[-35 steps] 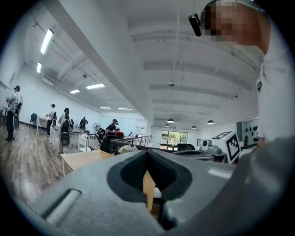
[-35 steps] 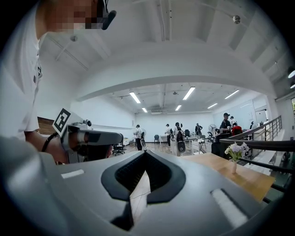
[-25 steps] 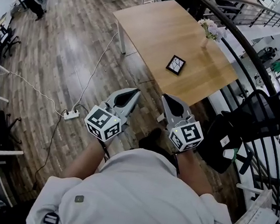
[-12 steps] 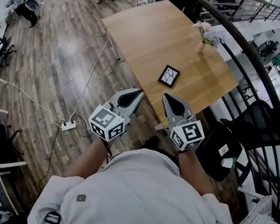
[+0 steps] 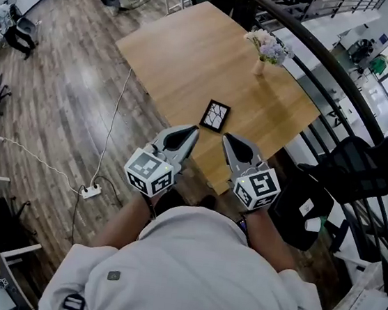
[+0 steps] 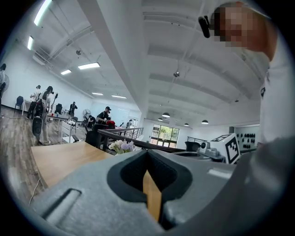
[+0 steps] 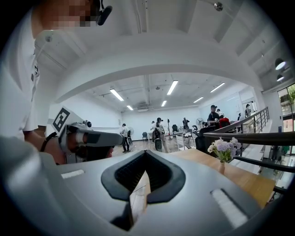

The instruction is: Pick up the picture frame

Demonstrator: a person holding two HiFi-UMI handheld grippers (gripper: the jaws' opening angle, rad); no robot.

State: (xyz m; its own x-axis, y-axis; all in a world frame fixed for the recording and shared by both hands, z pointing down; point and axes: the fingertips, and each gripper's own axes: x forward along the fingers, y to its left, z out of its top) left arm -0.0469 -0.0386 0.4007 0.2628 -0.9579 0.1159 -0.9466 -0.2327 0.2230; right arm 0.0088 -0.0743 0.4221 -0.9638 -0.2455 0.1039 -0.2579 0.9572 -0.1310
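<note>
A small black picture frame [image 5: 215, 115] with a pale cracked-pattern picture lies flat near the front edge of a wooden table [image 5: 192, 52]. My left gripper [image 5: 193, 129] is held level just short of that edge, a little left of the frame, jaws shut and empty. My right gripper [image 5: 225, 137] hangs beside it, just below and right of the frame, also shut with nothing in it. In the left gripper view the left gripper [image 6: 148, 154] points over the table top [image 6: 60, 159]. In the right gripper view the right gripper [image 7: 145, 154] points the same way; the frame is hidden there.
A vase of pale flowers [image 5: 264, 48] stands at the table's far right side, also seen as flowers [image 7: 222, 150]. A curved black railing [image 5: 331, 69] runs along the right. A power strip and cable [image 5: 91, 191] lie on the wooden floor at left. Several people stand far off.
Both grippers and the person have moved forward toward the table. The picture frame now lies just ahead of the fingertips instead of well beyond them. Both jaws stayed shut.
</note>
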